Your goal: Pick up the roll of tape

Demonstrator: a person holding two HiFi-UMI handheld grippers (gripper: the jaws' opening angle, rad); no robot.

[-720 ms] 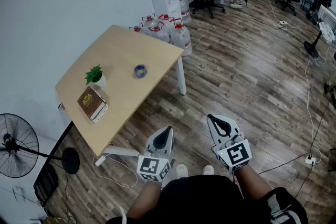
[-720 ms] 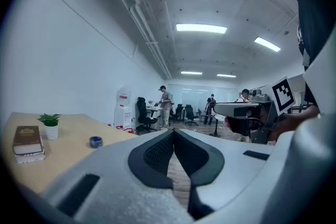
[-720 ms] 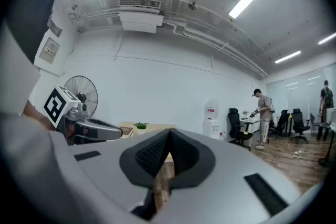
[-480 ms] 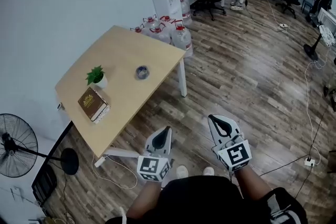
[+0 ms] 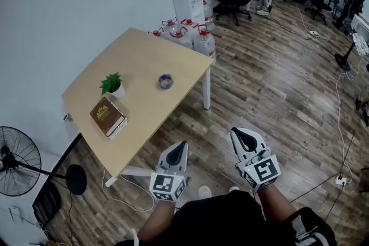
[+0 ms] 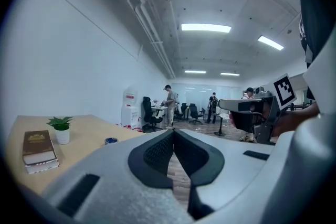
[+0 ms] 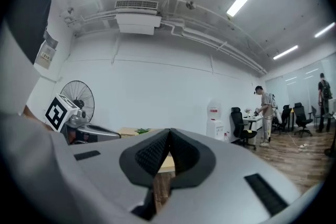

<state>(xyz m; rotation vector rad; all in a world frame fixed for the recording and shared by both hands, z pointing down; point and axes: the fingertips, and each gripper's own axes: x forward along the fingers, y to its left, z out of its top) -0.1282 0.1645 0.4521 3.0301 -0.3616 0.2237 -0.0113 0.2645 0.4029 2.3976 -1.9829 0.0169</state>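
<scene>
The roll of tape is a small bluish ring lying flat near the right end of the light wooden table; it also shows as a small blue spot in the left gripper view. My left gripper is shut with nothing in it and hangs over the floor in front of the table, well short of the tape. My right gripper is shut too, empty, further right over the floorboards. In their own views each gripper's tips meet: left gripper, right gripper.
A potted plant and a brown book sit on the table's left part. Water bottles and a dispenser stand behind the table. A floor fan is at left. Office chairs and people are far back.
The table and tape have shifted slightly down and right in the head view, so the view has come a little nearer. Both grippers stay shut and keep their places.
</scene>
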